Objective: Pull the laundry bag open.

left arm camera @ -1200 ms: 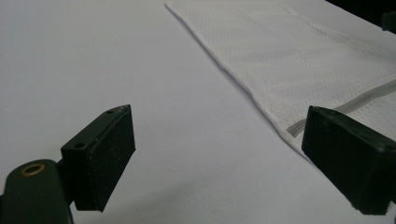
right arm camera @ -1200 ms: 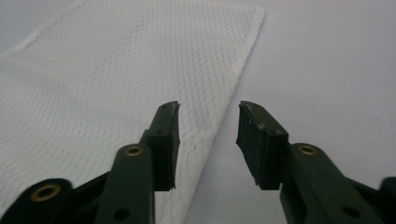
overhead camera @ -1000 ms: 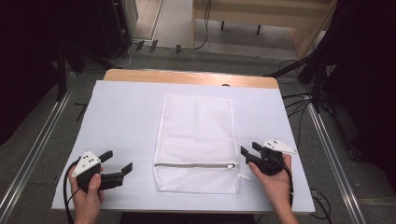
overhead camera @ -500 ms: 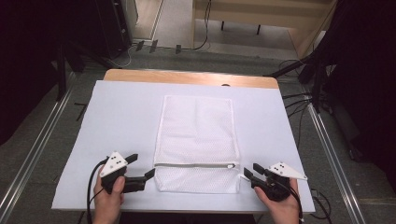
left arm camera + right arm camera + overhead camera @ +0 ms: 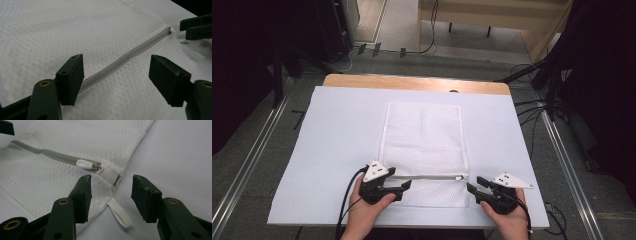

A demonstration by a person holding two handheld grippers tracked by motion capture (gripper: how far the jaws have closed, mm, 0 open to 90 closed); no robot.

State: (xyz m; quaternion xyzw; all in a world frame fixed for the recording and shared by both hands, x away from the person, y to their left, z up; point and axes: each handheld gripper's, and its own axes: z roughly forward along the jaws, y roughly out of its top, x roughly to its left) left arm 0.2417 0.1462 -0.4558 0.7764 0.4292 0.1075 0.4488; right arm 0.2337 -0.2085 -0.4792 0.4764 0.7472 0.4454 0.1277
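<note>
I am observing a white mesh laundry bag with a grey zipper (image 5: 424, 150) lying flat on the white sheet covering the wooden table (image 5: 332, 135), its long side running away from me and its zipper running across the end nearest me.

My left hand (image 5: 364, 212) is coming in from the bottom edge of the high view, palm wrapped around the left gripper (image 5: 404, 187), which is lying nearly level and pointing to the right across the bag's near left corner. In the left gripper view its black jaws are standing apart, straddling the grey zipper tape (image 5: 125, 60); the mesh is lying between them, but the pads are not pressing on it. These jaws have just been closing.

My right hand (image 5: 507, 215) is likewise coming in from the bottom edge, holding the right gripper (image 5: 473, 185) low and level, pointing left toward the bag's near right corner. In the right gripper view its jaws are standing apart either side of that corner. The white zipper pull (image 5: 85, 164) is sitting just beyond the tips, at the closed end of the zipper, and a white fabric loop tab (image 5: 120, 213) is lying on the sheet between the jaws. Nothing is clamped. These jaws have just been opening slightly.

The two grippers are facing each other along the zipper line, well apart.
</note>
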